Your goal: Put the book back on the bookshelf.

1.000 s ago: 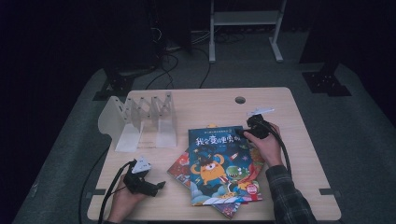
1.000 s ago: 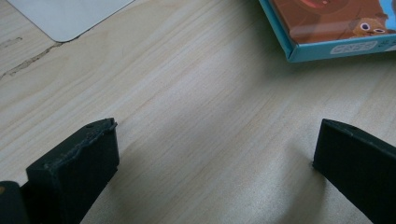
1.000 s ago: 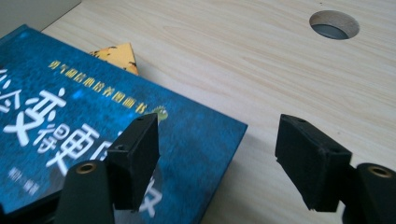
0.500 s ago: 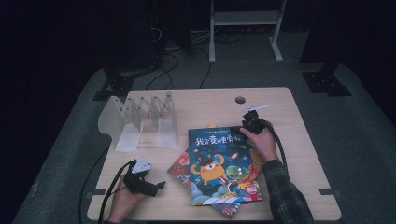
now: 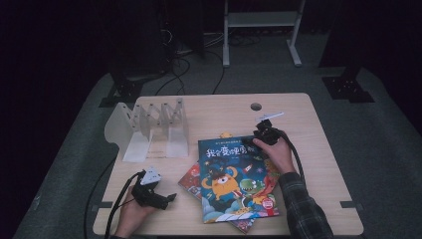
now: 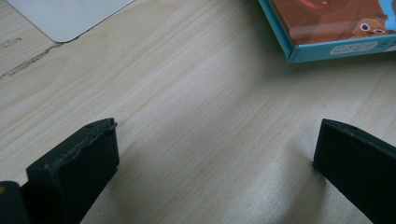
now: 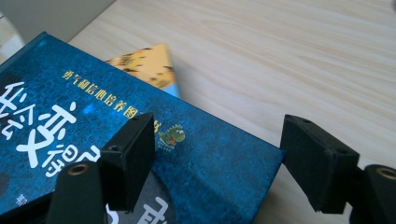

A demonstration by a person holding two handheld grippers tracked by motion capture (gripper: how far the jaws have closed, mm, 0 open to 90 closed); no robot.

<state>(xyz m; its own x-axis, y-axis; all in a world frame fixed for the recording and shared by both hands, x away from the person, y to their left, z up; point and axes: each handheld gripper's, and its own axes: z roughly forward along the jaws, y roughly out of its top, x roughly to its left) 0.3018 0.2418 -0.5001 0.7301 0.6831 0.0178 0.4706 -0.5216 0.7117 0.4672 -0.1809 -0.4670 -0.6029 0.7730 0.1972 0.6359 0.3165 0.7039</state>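
Blue picture book (image 5: pixel 234 181) lies face up on top of the stack, lower middle of the high view, on the pale wooden counter (image 5: pixel 323 124). Its cover shows large white Chinese characters, a line of small yellow ones too fine for me to read, an orange monster and a little green dinosaur badge. Three books, as far as I can count: the blue one, a red-edged one (image 5: pixel 188 180) under it, and an orange corner (image 7: pixel 147 65) poking out behind. One white folding rack (image 5: pixel 149 127) stands upper left. Right tongs (image 5: pixel 251 141) gape, astride the blue book's top right corner, gripping nothing. Left tongs (image 6: pixel 215 154) lie released over bare counter, lower left
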